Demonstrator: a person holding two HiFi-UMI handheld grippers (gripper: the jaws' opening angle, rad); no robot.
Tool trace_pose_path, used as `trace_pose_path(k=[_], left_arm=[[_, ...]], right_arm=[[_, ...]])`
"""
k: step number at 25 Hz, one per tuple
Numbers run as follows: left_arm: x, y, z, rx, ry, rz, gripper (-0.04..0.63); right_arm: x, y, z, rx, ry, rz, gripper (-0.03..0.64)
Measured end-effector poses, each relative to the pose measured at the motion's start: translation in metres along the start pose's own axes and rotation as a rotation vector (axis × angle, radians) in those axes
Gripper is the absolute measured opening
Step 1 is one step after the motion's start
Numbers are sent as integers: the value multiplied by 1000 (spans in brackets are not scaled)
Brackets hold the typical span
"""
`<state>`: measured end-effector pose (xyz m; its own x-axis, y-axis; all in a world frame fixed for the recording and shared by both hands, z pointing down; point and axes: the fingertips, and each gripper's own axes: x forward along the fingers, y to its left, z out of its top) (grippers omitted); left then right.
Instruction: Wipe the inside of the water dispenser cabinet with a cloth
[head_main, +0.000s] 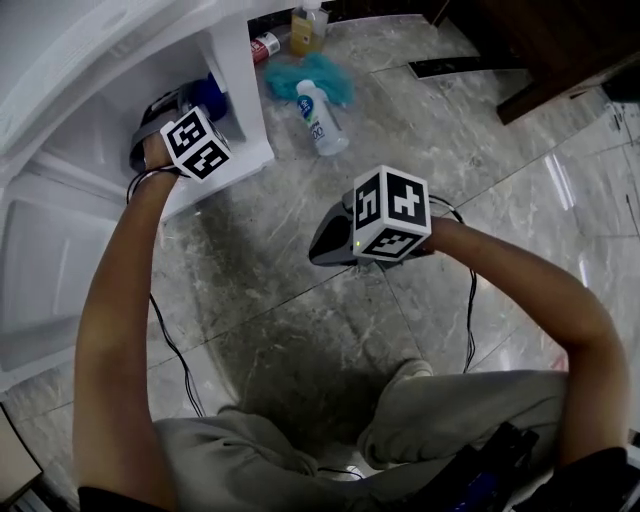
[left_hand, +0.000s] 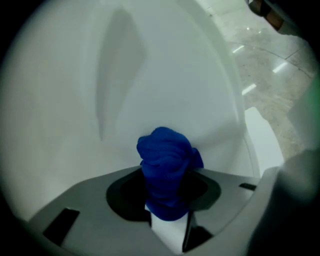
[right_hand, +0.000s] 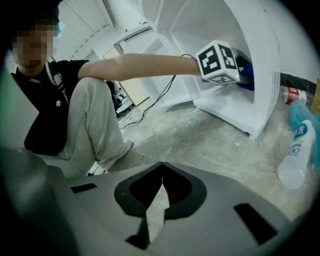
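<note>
Step in hand: wiping inside the cabinet (head_main: 238, 62), judged mid-task.

Left gripper (head_main: 190, 103) reaches into the open white cabinet; its jaws are clamped on a bunched blue cloth (left_hand: 167, 162), about half apart with the wad filling the gap; the cloth stands proud of the jaw tips, near the curved white inner wall (left_hand: 150, 75); contact with the wall cannot be told from the left gripper view.

Right gripper (right_hand: 161, 180) hangs over the stone floor (head_main: 300, 330), well apart from the cabinet; jaws pressed together, nothing between them; idle.

Notes for doing the wipe well (judgement):
- lead with the cloth, not the jaw tips; the wad projects only a little, so a steep approach risks hard plastic scraping the wall;
- keep the squeeze steady; a loose wad like this may slip or pull out under drag;
- follow the curve of the wall with overlapping passes; take corners and the base last;
- the right gripper could steady the cabinet edge if it shifts; otherwise keep it clear of the bottle (head_main: 320, 118) lying on the floor beside the cabinet.
</note>
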<state>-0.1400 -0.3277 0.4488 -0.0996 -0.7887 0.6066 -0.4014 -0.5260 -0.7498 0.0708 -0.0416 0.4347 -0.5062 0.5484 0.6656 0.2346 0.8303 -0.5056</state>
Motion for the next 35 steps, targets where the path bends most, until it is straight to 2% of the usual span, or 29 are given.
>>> trace_pose_path(k=[2, 3, 8, 13, 15, 18, 21, 27, 31, 33, 35], left_arm=[[-19, 11, 8, -56, -80, 40, 160], [-29, 20, 11, -109, -123, 57, 160], [-78, 72, 22, -444, -329, 112, 161], [-130, 134, 44, -845, -584, 247, 161], [-146, 147, 53, -968, -667, 285, 161], [-150, 154, 54, -1130, -748, 309, 161], [-142, 159, 54, -1191, -797, 313, 160], [-117, 190, 41, -1265, -769, 384, 160], [-119, 194, 39, -1295, -800, 428, 155], [-123, 187, 38, -1305, -797, 423, 156], [-129, 179, 41, -1285, -793, 417, 156]], right_arm=[[1, 2, 1, -4, 14, 2, -2], [2, 3, 3, -11, 22, 3, -2], [10, 9, 26, -51, 19, 27, -2], [20, 12, 29, -75, 40, 57, -2], [25, 10, 32, -90, 55, 63, -2], [29, 7, 48, -107, 42, 60, -2], [29, 8, 54, -113, 34, 57, -2], [26, 17, 29, -71, 54, 65, -2], [17, 20, 6, -46, 71, 50, -2], [15, 18, 0, -33, 75, 43, -2], [14, 16, -3, -33, 87, 43, -2]])
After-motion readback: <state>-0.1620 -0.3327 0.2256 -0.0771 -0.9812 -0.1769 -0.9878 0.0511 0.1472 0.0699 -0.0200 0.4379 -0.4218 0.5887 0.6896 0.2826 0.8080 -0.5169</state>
